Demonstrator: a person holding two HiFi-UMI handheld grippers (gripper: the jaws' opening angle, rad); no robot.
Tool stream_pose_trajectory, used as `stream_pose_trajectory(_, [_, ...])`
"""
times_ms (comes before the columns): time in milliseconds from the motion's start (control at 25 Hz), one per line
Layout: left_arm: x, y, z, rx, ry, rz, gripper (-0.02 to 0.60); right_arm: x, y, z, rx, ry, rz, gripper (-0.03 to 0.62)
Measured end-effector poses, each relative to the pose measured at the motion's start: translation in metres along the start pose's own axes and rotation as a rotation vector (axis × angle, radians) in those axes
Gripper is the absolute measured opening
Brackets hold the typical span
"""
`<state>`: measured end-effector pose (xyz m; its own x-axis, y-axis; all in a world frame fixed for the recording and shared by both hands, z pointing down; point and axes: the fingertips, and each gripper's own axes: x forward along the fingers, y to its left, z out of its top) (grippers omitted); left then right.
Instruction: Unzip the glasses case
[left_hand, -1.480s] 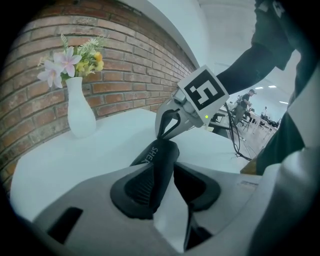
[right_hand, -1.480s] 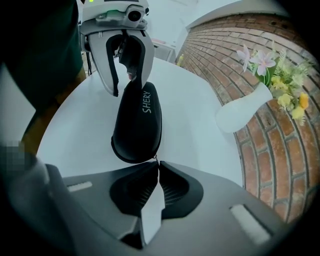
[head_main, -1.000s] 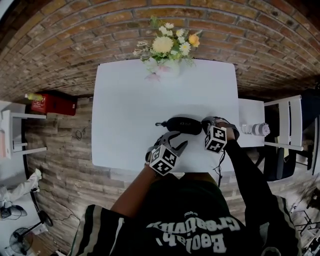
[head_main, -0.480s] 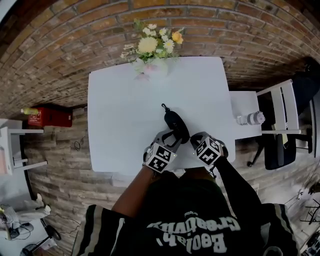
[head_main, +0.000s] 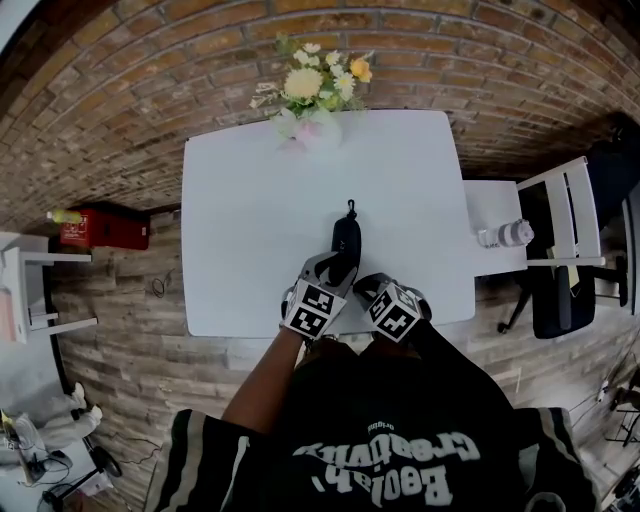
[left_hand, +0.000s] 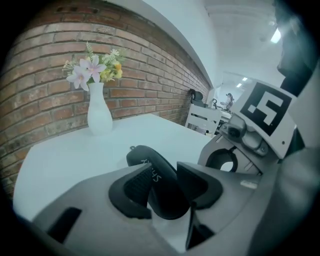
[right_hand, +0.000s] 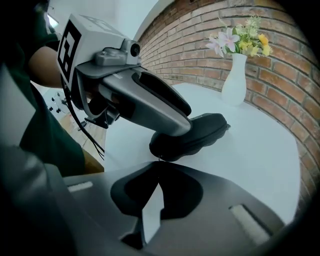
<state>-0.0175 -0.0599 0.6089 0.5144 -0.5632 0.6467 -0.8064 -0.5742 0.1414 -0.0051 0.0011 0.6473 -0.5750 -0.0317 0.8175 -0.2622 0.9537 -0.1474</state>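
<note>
Brick wall (head_main: 450, 60) backs a white table (head_main: 250, 200); at frame centre the black glasses case (head_main: 346, 240), crosswise a second ago, now points at the flower vase (head_main: 318, 128). Left gripper (head_main: 335, 268), jaws just closing, clamps it; right gripper (head_main: 364, 286), pinched closed, has swung to its near end.

Shirt (head_main: 385, 465) print upside down, roughly "Creativity"; case (left_hand: 160, 182) shows pale letters, partly hidden, unreadable.
</note>
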Motion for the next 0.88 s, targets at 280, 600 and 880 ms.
stream_pose_trajectory(280, [0.011, -0.008, -0.005, -0.009, -0.034, 0.045, 0.158, 0.012, -0.002, -0.01, 0.029, 0.032, -0.026, 0.014])
stream_pose_trajectory(600, [0.013, -0.002, 0.0, -0.124, -0.07, 0.05, 0.038, 0.012, -0.009, -0.021, 0.075, 0.025, -0.065, 0.014])
stream_pose_trajectory(880, [0.014, -0.003, -0.003, -0.146, -0.074, 0.053, 0.04, 0.011, -0.011, -0.022, 0.084, 0.025, -0.082, 0.014])
